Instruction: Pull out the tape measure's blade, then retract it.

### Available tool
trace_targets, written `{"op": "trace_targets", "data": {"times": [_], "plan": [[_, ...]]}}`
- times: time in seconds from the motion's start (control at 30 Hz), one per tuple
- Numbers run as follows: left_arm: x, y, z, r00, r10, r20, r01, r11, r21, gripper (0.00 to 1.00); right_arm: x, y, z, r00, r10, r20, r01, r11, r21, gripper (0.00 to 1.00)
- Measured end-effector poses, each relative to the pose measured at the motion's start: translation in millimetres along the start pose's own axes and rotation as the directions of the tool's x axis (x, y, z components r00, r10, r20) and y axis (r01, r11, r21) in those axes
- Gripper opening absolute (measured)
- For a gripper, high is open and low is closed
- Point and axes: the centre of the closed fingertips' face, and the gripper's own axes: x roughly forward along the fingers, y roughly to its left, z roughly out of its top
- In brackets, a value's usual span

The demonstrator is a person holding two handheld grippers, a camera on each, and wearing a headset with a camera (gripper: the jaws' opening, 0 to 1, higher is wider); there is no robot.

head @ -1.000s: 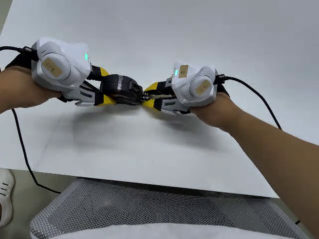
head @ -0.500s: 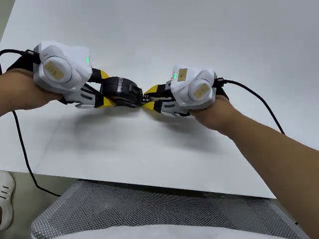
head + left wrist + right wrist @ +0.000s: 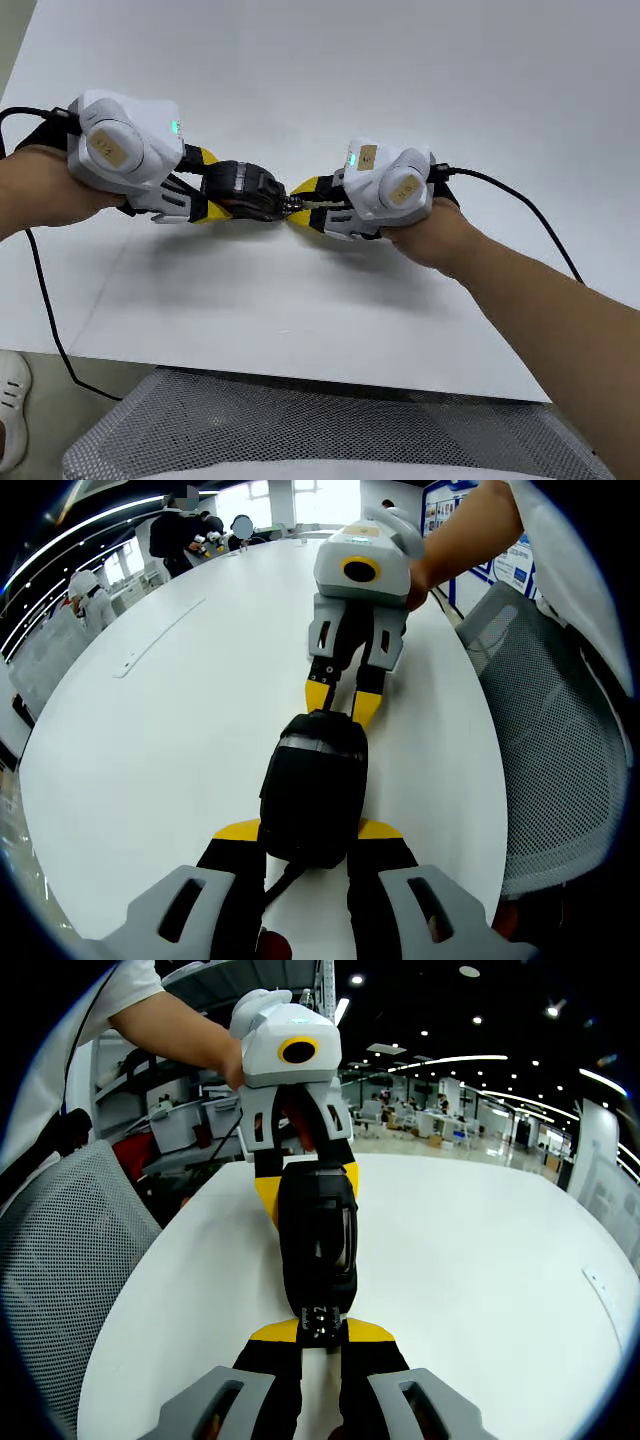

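Observation:
A black tape measure (image 3: 244,190) hangs just above the white table (image 3: 400,90), held between the two grippers. My left gripper (image 3: 212,196) is shut on its case (image 3: 314,785), yellow-tipped jaws pressed on both sides. From the right, my right gripper (image 3: 298,203) is shut on the blade's end hook (image 3: 321,1322) at the mouth of the case (image 3: 318,1230). The hook sits almost against the case, with hardly any blade showing. In the left gripper view the right gripper (image 3: 338,698) faces me just beyond the case.
A grey mesh chair back (image 3: 300,420) lies under the table's near edge. Black cables (image 3: 45,310) trail from both grippers. In the gripper views, people and workstations (image 3: 190,530) stand far behind the table, and bare tabletop lies all around the grippers.
Both grippers and the tape measure have stayed together with the hook at the case. The pair sits slightly lower and to the left in the picture, much as the head camera shifted.

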Motion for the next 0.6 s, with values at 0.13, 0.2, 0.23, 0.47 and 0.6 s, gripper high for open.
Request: {"op": "trace_targets", "data": {"times": [0.13,0.2,0.23,0.47,0.6], "plan": [[-0.1,-0.4,-0.9,0.9999,-0.009,-0.01,0.009,1.0,0.017,0.25,-3.4,-0.2,-3.4,1.0,-0.004,-0.008,0.004,1.0,-0.005,0.09],[0.3,-0.3,-0.5,0.9998,-0.012,-0.013,0.012,1.0,0.021,0.25,-6.0,0.6,-6.1,0.9999,-0.006,-0.01,0.005,1.0,-0.004,0.09],[0.4,-0.4,-0.2,0.9998,-0.012,-0.012,0.013,1.0,0.022,0.25,-7.2,0.0,-7.3,0.9999,-0.007,-0.013,0.007,1.0,-0.005,0.09],[0.6,-0.3,0.9,0.9999,-0.012,-0.007,0.012,1.0,0.019,0.25,-13.2,-0.9,-13.5,0.9995,-0.018,-0.026,0.018,1.0,-0.003,0.1],[0.8,-0.1,1.4,0.9999,-0.013,-0.005,0.013,1.0,0.017,0.25,-18.5,-1.1,-17.6,0.9992,-0.026,-0.029,0.026,1.0,0.003,0.1]]}}
